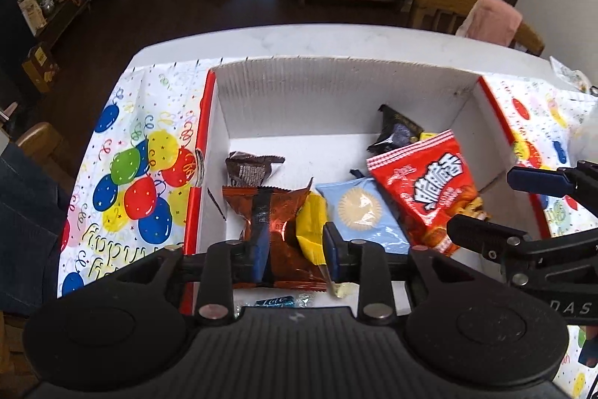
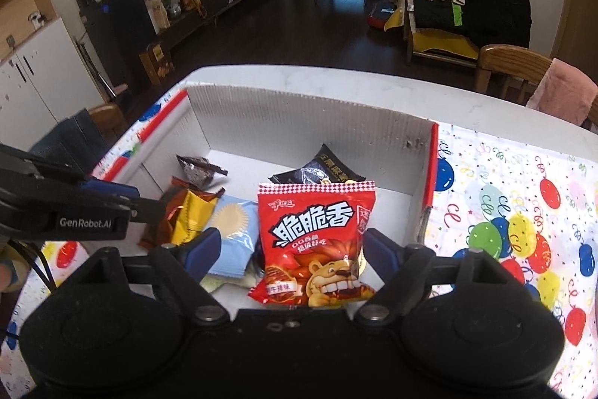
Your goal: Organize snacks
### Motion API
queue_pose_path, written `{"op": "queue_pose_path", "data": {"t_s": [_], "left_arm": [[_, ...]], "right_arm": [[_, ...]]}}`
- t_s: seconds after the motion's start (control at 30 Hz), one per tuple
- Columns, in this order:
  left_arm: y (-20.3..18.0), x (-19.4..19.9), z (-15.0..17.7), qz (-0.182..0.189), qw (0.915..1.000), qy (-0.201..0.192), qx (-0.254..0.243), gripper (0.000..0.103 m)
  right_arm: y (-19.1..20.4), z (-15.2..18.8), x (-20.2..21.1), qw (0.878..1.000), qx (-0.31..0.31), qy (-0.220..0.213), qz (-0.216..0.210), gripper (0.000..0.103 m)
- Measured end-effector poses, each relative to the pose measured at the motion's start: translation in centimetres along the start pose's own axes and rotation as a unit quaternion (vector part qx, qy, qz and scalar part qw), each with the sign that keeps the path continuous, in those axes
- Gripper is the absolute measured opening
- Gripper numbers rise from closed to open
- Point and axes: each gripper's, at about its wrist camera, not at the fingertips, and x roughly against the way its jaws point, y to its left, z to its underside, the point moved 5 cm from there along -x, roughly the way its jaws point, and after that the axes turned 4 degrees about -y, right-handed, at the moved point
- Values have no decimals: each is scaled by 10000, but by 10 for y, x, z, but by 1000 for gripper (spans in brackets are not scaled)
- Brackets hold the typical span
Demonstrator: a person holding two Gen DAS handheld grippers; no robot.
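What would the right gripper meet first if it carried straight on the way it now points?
Most likely the red crinkly snack packet with the cartoon lion, which lies between the open fingers of the right gripper, inside the white cardboard box. Depth is unclear; the box floor follows.

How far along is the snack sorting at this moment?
Done: the copper packet, yellow packet, light blue packet, red packet, black packet and brown packet lie in the white box. In hand: nothing; left tongs and right tongs stand open over them. Left: possibly the small wrapped sweets near the box's front edge.
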Motion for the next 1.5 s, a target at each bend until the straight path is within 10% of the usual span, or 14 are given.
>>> {"op": "queue_pose_path", "data": {"t_s": [0.13,1.5], "left_arm": [[-1,17,3,123,9996,-258,21,62],[32,155,61,863,9828,-1599,-323,102]], "right_arm": [[4,1,17,9998,-108,-184,31,90],[86,24,142,9862,-725,-1464,262,103]]}}
